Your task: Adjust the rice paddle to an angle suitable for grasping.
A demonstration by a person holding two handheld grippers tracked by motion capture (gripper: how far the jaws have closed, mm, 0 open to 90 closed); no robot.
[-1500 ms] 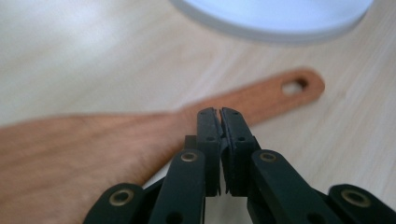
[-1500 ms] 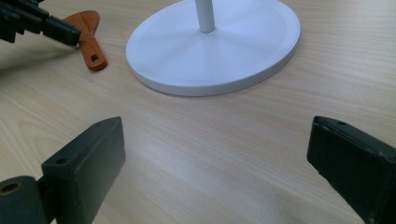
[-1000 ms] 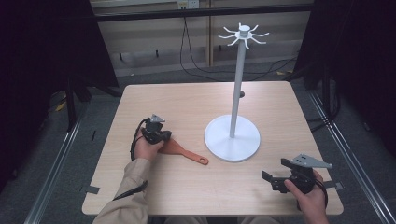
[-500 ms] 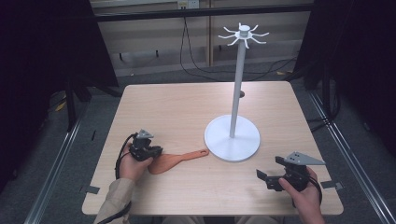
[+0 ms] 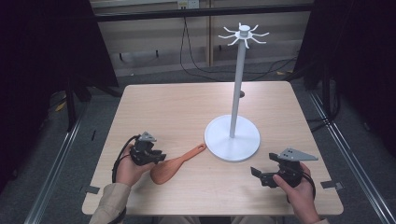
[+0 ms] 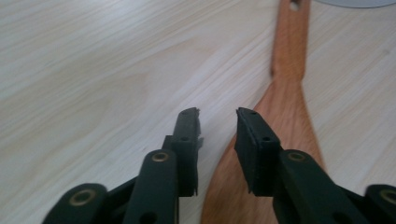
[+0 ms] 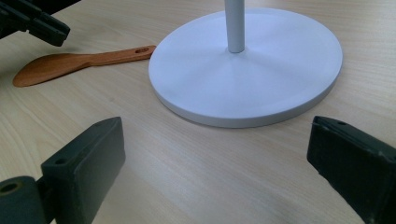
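In the high view, the flat orange-brown wooden rice spoon point(image 5: 176, 164) lies on the light wooden table point(image 5: 187, 107), its handle tip with a hole close to the round base of the tall white metal hanging stand point(image 5: 232, 138), while the left gripper point(image 5: 154, 156) is at its blade end and the right gripper point(image 5: 258, 173) waits well apart. In the left gripper view, the jaws are only a little open and hold nothing, with the spoon blade mostly beside and under the right jaw, so I think closing now could pinch only the edge and let the thin spoon slip or turn. In the right gripper view, the jaws stand wide open and empty before the white base, and a spoon pushed along the table could knock against that base.
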